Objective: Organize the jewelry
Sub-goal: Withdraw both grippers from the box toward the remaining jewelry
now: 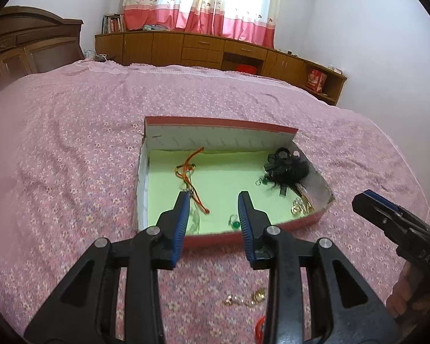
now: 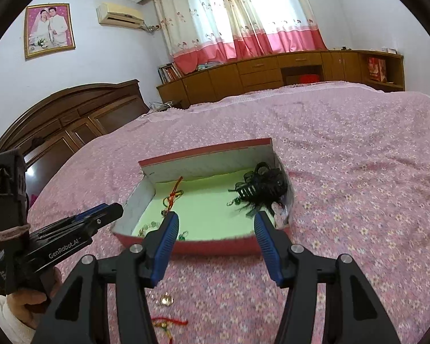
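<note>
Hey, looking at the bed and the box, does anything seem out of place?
Yes. A gold piece and a red cord lie on the bedspread outside the box, which holds the other jewelry.

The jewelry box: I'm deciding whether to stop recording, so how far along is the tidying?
Partly done. The box already holds a red cord and black hair clip. Both grippers, left and right, are open and empty. A gold piece and red string remain on the bedspread.
</note>
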### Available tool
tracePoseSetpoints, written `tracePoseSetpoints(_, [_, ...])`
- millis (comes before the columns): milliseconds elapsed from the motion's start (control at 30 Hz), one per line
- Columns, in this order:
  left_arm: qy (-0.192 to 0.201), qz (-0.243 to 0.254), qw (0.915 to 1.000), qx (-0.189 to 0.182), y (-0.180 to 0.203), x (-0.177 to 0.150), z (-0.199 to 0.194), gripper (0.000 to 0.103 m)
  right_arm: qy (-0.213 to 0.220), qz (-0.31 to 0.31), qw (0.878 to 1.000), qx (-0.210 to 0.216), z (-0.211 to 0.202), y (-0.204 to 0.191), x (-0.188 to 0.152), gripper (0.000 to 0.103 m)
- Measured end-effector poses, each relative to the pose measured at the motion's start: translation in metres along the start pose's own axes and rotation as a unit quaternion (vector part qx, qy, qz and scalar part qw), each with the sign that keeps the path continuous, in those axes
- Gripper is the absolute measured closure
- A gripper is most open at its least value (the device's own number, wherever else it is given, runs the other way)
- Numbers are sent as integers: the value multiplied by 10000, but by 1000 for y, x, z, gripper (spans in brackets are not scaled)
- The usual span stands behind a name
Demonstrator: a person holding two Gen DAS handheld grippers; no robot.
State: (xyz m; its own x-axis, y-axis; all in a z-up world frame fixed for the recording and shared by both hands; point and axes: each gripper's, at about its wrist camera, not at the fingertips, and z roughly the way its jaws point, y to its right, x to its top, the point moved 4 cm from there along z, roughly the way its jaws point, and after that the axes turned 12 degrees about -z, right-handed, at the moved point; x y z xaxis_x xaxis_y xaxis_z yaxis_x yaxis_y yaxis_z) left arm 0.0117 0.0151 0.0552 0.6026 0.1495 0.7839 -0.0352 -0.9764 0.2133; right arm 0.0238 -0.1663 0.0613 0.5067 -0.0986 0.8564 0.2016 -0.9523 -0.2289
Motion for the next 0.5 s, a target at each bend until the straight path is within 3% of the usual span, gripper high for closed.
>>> tracePoseSetpoints(200, [-106,-14,9999,18,-5,-12,-6,76,-54,8,10000,-70,-16,-1,-15,45])
tracePoseSetpoints(500, [-581,14,9983,25,-8,-40,3,76,-280,51,9995,-152,-22,4,-40,45])
